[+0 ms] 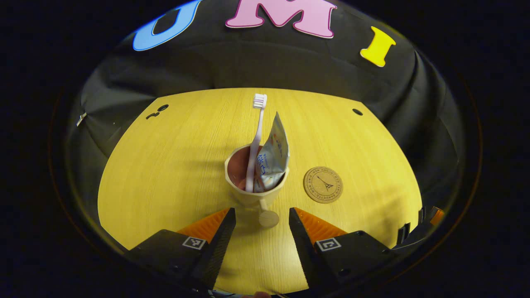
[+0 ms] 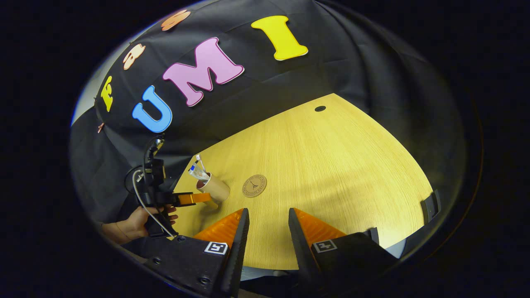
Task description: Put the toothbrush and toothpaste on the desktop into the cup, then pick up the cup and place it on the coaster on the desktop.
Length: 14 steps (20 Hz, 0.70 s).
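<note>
Toothbrush and toothpaste stood in the cup, just left of the coaster. Your left gripper faced it, tongs apart; right gripper likewise, idle. Next, likely: clamp cup, lift.

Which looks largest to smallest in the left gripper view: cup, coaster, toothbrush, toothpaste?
By apparent length:
1. toothbrush
2. toothpaste
3. cup
4. coaster
Toothpaste and cup look nearly alike, so their order is unsure.

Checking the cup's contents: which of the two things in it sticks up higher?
The toothbrush: its bristle head rises above the crimped end of the toothpaste beside it in the cup.
</note>
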Tool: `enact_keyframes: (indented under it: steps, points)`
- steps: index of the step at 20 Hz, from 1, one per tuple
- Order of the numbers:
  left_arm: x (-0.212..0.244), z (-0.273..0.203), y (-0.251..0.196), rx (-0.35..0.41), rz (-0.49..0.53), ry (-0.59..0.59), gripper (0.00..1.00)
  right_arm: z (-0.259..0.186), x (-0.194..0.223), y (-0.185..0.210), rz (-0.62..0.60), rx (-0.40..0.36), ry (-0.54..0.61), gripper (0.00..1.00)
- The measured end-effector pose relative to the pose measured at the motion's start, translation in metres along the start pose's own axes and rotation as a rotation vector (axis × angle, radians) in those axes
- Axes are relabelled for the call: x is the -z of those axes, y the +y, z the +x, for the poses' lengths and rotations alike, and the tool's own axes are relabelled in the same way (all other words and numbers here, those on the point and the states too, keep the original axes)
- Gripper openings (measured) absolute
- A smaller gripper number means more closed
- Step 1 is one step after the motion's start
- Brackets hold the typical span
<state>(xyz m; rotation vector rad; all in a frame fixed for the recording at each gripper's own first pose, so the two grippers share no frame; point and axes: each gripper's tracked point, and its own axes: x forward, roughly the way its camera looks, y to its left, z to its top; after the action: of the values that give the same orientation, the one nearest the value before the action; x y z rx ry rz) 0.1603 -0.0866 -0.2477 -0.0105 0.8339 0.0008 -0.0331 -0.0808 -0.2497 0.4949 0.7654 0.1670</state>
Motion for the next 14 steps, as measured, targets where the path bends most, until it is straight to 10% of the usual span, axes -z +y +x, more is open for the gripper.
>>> enact_keyframes:
  steps: [8,14]
  points:
    - [0.006,0.044,0.008,-0.047,-0.021,0.105,0.88,-0.005,-0.005,-0.017,0.026,0.031,-0.015,0.59]
    - [0.012,0.053,0.008,-0.048,-0.034,0.131,0.71,-0.005,-0.003,-0.018,0.039,0.043,-0.015,0.59]
